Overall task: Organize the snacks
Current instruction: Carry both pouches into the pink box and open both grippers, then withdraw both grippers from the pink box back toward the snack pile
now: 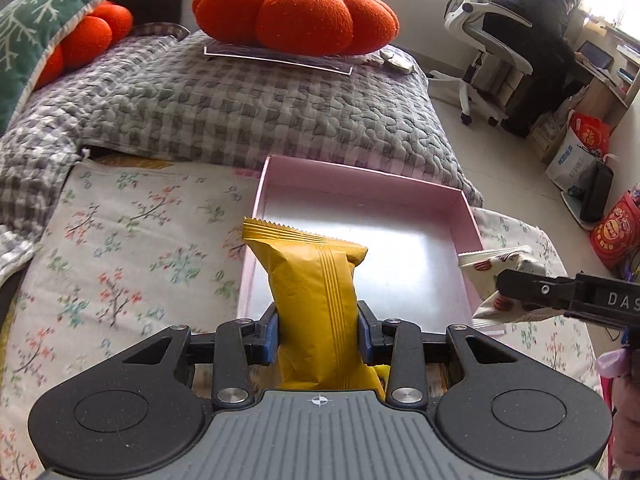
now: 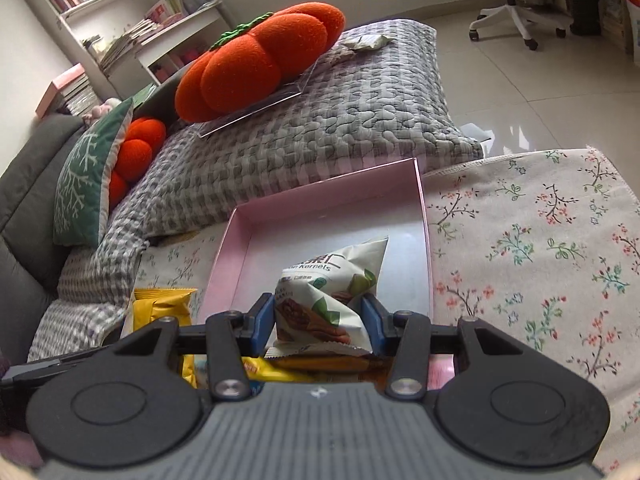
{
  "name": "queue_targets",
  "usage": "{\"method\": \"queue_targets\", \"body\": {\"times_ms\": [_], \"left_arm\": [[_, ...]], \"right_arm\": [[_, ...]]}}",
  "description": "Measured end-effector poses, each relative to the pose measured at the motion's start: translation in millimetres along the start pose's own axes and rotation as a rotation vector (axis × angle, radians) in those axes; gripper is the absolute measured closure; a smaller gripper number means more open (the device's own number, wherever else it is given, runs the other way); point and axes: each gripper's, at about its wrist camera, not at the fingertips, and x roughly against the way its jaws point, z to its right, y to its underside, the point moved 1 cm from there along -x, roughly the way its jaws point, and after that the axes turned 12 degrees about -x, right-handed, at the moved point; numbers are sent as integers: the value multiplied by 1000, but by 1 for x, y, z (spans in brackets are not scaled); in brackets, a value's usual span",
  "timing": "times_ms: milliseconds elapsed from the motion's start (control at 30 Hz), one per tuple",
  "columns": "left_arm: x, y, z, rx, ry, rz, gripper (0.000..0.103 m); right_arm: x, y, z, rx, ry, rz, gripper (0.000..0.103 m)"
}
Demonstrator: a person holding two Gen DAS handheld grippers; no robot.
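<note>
The left gripper (image 1: 318, 336) is clamped on a yellow snack packet (image 1: 316, 300), held upright at the near edge of the pink box (image 1: 360, 178). The right gripper (image 2: 319, 320) is clamped on a white nut packet (image 2: 332, 288), over the near end of the same box. The box sits on a flowered cloth (image 2: 540, 248). Beyond the box lies a grey checked quilt (image 1: 260, 112) with an orange pumpkin cushion (image 1: 296, 12) on it.

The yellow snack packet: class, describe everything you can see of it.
The yellow snack packet is a glossy, crinkled foil-like pouch with a serrated top edge and a ribbed seam down its back. It stands roughly upright, pinched at its lower middle between the blue pads of the left tool, in front of the pink box.
</note>
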Motion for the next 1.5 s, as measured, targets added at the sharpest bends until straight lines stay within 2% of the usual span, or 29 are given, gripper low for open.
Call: {"method": "queue_targets", "body": {"times_ms": [200, 400, 767, 833, 867, 900, 967, 1033, 1200, 1500], "left_arm": [[-33, -22, -1, 9, 13, 4, 68], [-65, -29, -9, 61, 3, -37, 68], [-88, -26, -9, 30, -57, -53, 66], [-89, -26, -8, 17, -66, -47, 64], [-89, -26, -8, 13, -64, -45, 58], [-88, -25, -7, 9, -62, -40, 53], [-85, -25, -6, -3, -67, -25, 33], [-81, -25, -3, -26, -74, -12, 27], [-71, -24, 3, -48, -58, -11, 18], [-46, -12, 11, -70, -52, -11, 11]], "right_arm": [[-29, -12, 10, -52, 15, -23, 60], [-44, -15, 21, -111, 19, -52, 60], [-54, -21, 15, -85, 60, -48, 64], [-56, -20, 14, -79, 72, -50, 64], [-55, -20, 14, -77, 74, -49, 63], [-55, -19, 14, -77, 78, -47, 57], [-53, -19, 14, -77, 86, -42, 46], [-51, -19, 15, -74, 97, -35, 45], [-44, -19, 18, -89, 104, -23, 33], [-22, -11, 18, -53, 131, 1, 23]]}}
